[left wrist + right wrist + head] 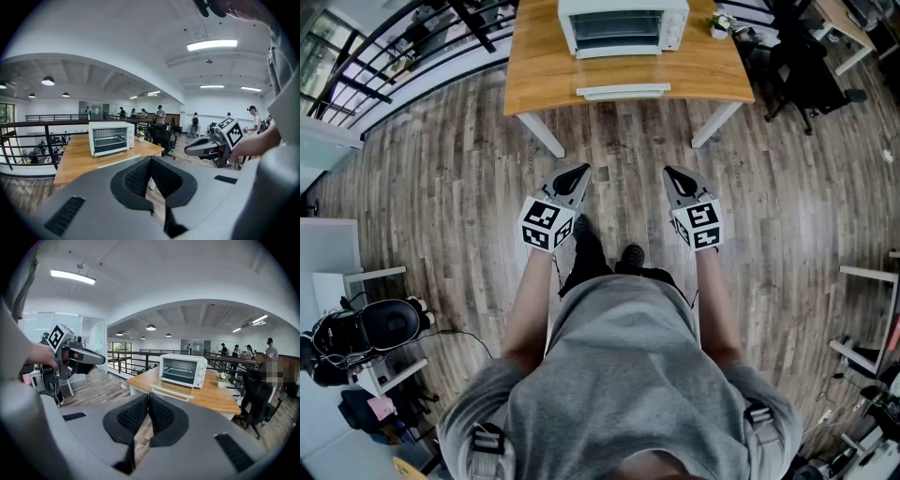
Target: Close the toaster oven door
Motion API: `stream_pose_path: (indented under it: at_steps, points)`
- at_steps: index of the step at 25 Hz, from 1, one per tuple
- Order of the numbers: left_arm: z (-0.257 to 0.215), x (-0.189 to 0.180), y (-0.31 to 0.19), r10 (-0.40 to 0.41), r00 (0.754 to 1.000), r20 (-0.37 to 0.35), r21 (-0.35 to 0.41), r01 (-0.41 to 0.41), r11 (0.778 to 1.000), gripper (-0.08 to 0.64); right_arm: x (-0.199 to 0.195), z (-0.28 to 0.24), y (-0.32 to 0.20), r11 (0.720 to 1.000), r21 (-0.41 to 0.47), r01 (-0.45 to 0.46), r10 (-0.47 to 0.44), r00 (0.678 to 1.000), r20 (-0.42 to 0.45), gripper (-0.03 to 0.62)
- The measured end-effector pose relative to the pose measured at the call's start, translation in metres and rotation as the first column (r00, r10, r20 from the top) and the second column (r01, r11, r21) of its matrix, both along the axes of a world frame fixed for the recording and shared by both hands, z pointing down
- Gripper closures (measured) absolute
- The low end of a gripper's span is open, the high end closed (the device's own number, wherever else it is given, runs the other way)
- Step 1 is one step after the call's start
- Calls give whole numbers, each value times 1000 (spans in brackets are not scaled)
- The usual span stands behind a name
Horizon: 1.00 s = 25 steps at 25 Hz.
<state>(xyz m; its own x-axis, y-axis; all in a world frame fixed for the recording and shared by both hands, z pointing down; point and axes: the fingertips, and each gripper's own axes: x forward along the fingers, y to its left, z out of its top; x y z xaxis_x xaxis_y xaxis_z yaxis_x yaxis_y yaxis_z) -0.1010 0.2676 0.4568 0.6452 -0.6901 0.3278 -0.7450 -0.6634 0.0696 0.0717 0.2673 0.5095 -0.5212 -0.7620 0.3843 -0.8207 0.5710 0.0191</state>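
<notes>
person: nearest, seen from above in a grey shirt, forearms stretched forward, one gripper in each hand.
shoes: dark, on the floor just beyond the shirt hem, between the two forearms.
left gripper: held out on the left over the floor, marker cube at its back, tip aimed toward the table. In the left gripper view its ribbed black pads meet at the tip with nothing between them.
right gripper: level with the left one, a gap of floor between them, also aimed toward the table. In the right gripper view its pads are pressed together and hold nothing.
floor: grey-brown wood planks, running under the table.
table: light wooden top on white legs, beyond both grippers and well apart from them.
door: open, folded down flat in front of the oven, close to the table's near edge.
toaster oven: white, on the far middle of the table, its cavity and rack exposed; knobs on its right side.
potted plant: small, on the table just right of the oven.
office chair: black, on the floor right of the table.
railing: black bars, far left, past the table.
</notes>
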Motion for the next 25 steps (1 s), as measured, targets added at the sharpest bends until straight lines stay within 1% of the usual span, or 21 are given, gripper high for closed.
stream_pose_path:
  at_steps: [4,9,12,15,17,20,25]
  points:
    - [-2,0,1,6,1000,4,4,-6,1000,543,-2,-2,2,1000,-6,5,-5,1000,18,586]
    - [-3,-2,4,10,1000,-4,1,-10,1000,543,-5,3,5,1000,-12,11,-11,1000,6,586]
    - [-1,-2,6,16,1000,2,-3,-16,1000,543,-4,6,7,1000,-14,-4,4,1000,8,586]
    - [3,-2,8,17,1000,25,0,-17,1000,543,-3,6,8,1000,-9,-15,15,1000,12,585]
    - [5,-2,8,14,999,47,9,-14,1000,543,-3,5,9,1000,-2,-6,6,1000,12,584]
    - [6,-1,7,12,999,35,7,-12,1000,541,-6,3,10,1000,12,17,-17,1000,23,579]
    - [2,-1,5,19,1000,10,12,-19,1000,538,-11,-1,9,999,22,35,-36,999,32,537]
